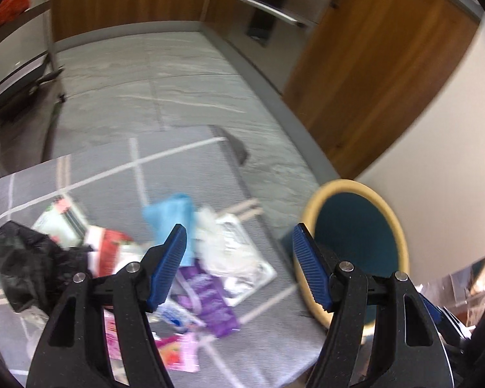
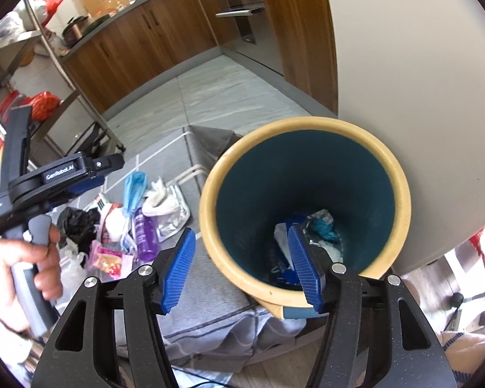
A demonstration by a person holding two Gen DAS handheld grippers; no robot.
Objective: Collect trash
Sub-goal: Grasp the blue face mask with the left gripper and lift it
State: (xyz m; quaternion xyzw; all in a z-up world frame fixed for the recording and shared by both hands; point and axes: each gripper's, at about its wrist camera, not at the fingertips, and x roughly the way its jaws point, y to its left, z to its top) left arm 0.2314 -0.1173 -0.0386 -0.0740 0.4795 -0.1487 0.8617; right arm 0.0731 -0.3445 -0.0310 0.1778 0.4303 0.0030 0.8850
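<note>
With both my left gripper and right gripper wide and empty, the light, crinkly wrappers lie at the bin's nine o'clock, likely best pinched at raised folds.

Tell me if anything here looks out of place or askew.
The trash bin sits on the table's grey cloth, partly over its edge. Loose trash lies scattered beside it: a purple wrapper, a black bag, a blue bag. Both grippers are open, holding nothing.
</note>
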